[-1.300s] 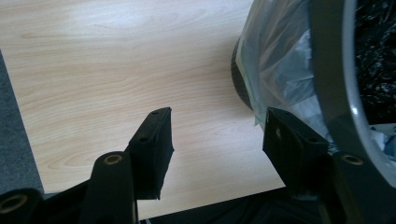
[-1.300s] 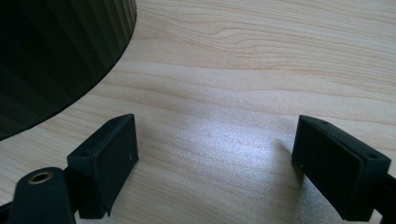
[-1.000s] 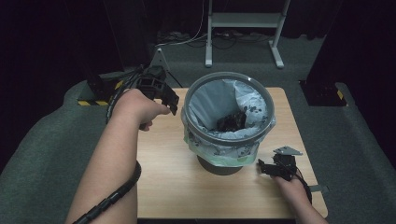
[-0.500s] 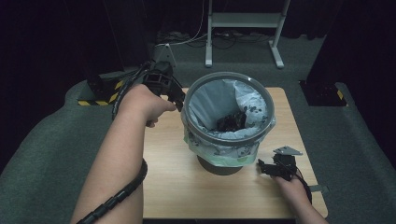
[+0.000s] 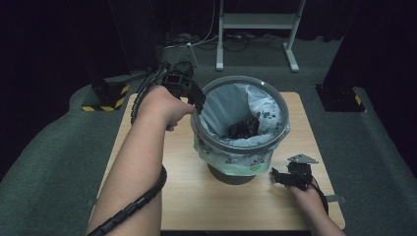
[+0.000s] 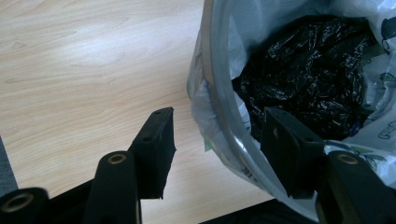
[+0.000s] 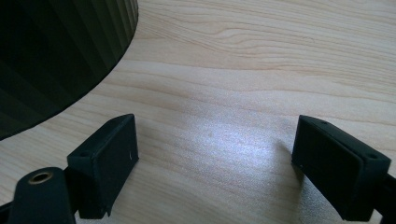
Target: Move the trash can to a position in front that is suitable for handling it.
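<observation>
While gripper (image 6: pixel 215 149) straddles rim, crinkled liner (image 6: pixel 373 88), round bin (image 5: pixel 239 142)

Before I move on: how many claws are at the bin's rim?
1. The left claw straddles the rim of the bin on its left side, one jaw inside, one outside. The right claw sits low on the table, apart from the bin's base.

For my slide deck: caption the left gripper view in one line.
Left gripper straddles the bin's rim, jaws open on either side of the liner bag, black crumpled plastic inside.
</observation>
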{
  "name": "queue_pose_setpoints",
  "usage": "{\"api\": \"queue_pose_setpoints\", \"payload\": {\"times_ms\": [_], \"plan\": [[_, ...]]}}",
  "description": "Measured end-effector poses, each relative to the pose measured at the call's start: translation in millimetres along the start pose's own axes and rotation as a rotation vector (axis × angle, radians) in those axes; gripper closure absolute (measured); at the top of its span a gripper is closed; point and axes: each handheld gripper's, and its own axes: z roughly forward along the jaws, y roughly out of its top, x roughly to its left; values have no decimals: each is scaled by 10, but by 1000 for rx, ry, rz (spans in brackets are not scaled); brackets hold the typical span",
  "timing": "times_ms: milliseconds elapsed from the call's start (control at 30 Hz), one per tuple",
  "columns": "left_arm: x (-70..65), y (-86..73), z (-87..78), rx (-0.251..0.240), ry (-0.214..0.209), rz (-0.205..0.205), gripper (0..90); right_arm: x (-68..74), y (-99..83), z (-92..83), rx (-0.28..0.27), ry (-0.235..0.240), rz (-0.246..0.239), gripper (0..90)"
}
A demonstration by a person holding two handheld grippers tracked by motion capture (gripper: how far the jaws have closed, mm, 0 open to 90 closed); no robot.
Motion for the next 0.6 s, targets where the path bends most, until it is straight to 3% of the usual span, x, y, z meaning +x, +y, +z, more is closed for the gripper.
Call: {"api": "queue_pose_setpoints", "payload": {"times_ms": [367,500,600], "plan": [[-69,56,288,35,35,14,520,0,4,3,0,5,-3,139],[-88,59,338,42,56,14,581,-1,4,3,1,6,-4,139],[-96,63,341,41,48,18,619,-3,5,3,1,7,-6,139]]}}
